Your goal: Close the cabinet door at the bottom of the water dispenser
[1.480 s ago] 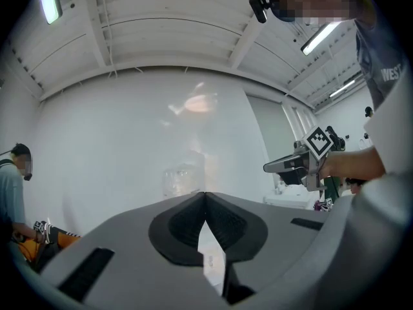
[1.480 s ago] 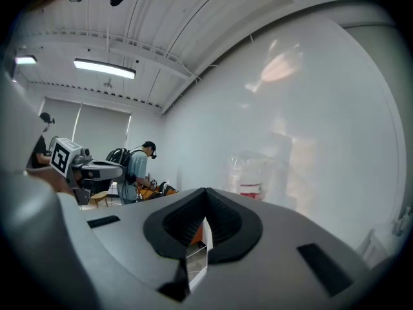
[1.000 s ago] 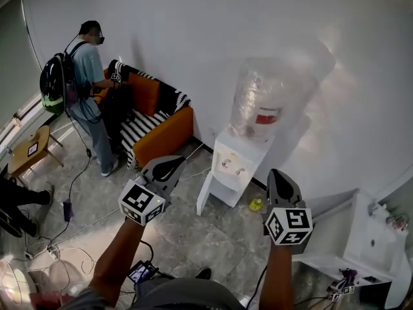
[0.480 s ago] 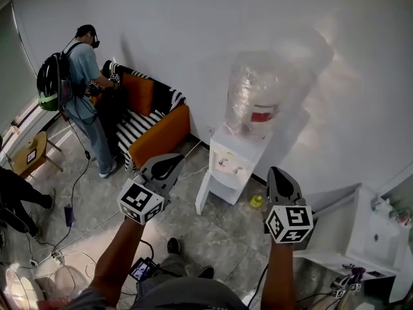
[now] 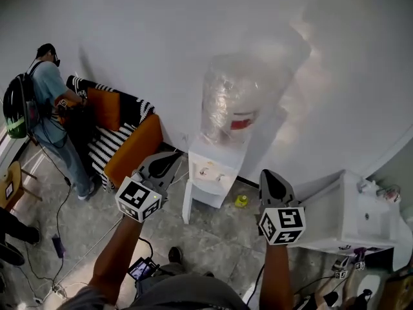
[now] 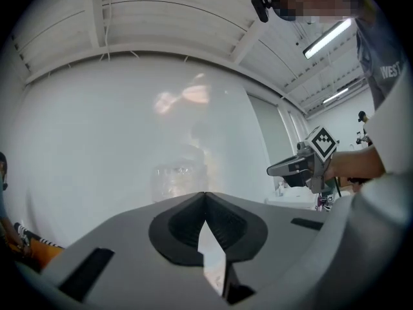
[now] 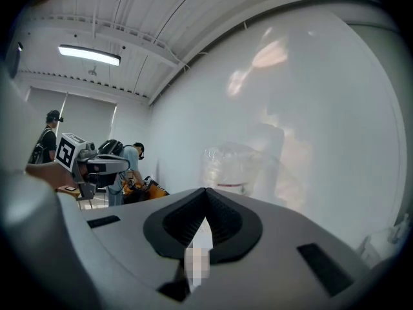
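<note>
Now left gripper [image 6: 205, 197], right gripper [image 7: 206, 194]: fingers [image 6: 179, 225] together, empty.

A white floor-standing water dispenser [image 5: 216, 166] stands upright against the wall at frame centre, with a clear plastic bottle [image 5: 231, 99] on top. Its white bottom cabinet door [image 5: 187, 205] is swung open to the left.

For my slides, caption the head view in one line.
Left gripper and right gripper, both shut, held out toward a white water dispenser whose bottom cabinet door stands open.
</note>
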